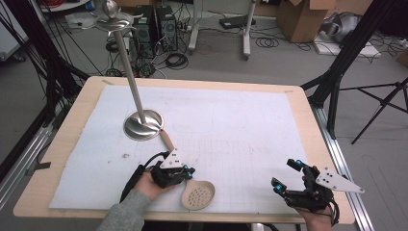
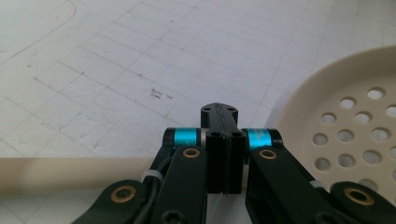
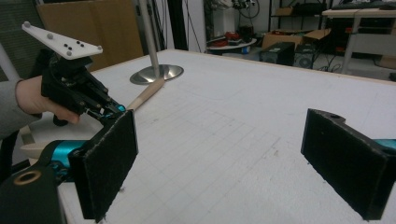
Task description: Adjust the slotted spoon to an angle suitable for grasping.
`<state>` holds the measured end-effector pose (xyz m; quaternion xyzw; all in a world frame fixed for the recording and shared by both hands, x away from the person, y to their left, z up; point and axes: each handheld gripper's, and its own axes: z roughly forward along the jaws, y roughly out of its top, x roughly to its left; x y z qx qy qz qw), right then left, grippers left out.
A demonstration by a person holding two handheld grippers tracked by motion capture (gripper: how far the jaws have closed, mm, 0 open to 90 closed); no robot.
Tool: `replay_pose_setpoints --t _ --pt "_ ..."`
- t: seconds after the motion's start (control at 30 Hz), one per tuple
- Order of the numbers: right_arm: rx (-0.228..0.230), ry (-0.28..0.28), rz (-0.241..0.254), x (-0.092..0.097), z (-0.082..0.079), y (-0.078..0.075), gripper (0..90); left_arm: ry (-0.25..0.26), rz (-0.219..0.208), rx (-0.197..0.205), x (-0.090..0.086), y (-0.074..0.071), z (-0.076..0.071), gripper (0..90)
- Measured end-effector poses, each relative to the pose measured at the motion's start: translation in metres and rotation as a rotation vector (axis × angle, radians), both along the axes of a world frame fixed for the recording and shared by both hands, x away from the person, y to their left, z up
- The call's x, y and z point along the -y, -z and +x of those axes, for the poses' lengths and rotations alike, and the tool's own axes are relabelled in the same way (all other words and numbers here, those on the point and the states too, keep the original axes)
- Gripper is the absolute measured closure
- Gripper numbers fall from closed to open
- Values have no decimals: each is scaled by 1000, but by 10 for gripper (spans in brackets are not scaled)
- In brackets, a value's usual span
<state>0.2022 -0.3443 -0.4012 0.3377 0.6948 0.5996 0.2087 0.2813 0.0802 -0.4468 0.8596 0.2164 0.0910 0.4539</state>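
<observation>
Lying on the white mat, the slotted spoon points its handle at the stand; the left gripper, jaws pressed together, sits over that handle, while the right gripper gapes wide, holding nothing

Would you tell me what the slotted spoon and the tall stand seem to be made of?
Slotted spoon: probably matte plastic, possibly light wood; uniform beige, clean round holes. Stand: polished metal, likely steel; its disc base and pole show bright reflections.

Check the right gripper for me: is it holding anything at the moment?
No: in the right gripper view the right gripper has its jaws spread wide apart over the bare white mat.
</observation>
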Motion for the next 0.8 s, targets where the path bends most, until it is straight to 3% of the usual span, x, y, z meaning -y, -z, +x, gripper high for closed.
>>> replay_pose_setpoints --t 0.27,0.37,0.4,0.53,0.8 --pt "-10 -3 -8 -1 -1 1 98 11 2 -1 -6 0 -3 899" --pt "-9 -4 -10 -1 0 2 99 -2 -13 -5 -6 -1 -4 898" --pt "-12 -3 -11 -1 -1 2 99 -7 -25 13 -9 -2 -5 898" --pt "-11 -1 -8 -1 0 2 99 -50 -74 36 -25 -7 -7 898" --pt "-15 -17 -22 -6 2 3 99 -159 -35 53 -68 -6 -1 898"
